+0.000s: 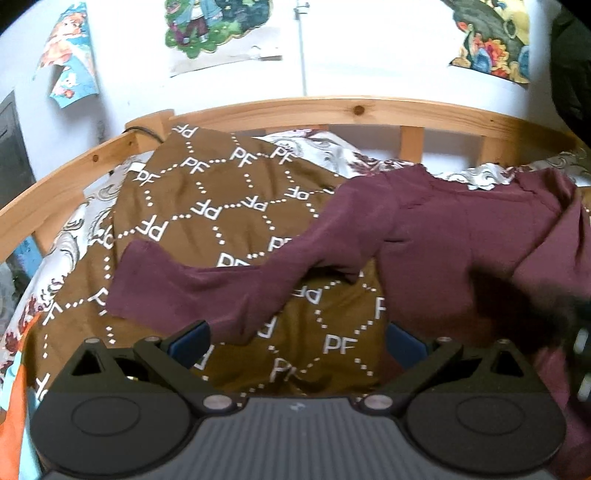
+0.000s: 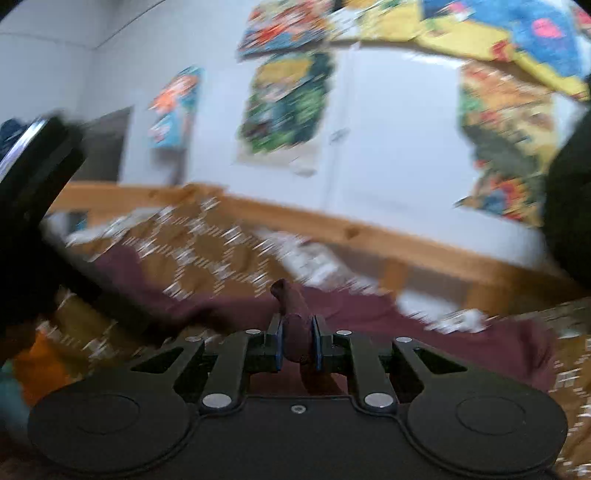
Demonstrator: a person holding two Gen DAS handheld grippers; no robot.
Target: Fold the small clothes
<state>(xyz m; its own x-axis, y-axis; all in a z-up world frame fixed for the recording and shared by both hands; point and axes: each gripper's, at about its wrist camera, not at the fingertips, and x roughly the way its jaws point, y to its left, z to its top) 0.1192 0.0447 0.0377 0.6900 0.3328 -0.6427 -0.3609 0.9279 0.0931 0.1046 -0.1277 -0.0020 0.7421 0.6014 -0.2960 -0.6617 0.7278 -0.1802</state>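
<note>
A maroon long-sleeved top (image 1: 436,236) lies spread on a brown blanket with white "PF" letters (image 1: 207,206); one sleeve stretches left toward my left gripper. My left gripper (image 1: 295,343) is open and empty, its jaws wide apart just in front of the sleeve end. My right gripper (image 2: 297,343) is shut on a bunched fold of the maroon top (image 2: 295,332) and holds it above the bed. The right wrist view is motion-blurred. The right gripper shows as a dark blur at the right edge of the left wrist view (image 1: 569,332).
A wooden bed rail (image 1: 332,110) runs behind the blanket, with a white wall and posters (image 1: 207,26) beyond. A white patterned sheet (image 1: 332,147) lies under the blanket. Orange cloth (image 1: 14,406) sits at the lower left.
</note>
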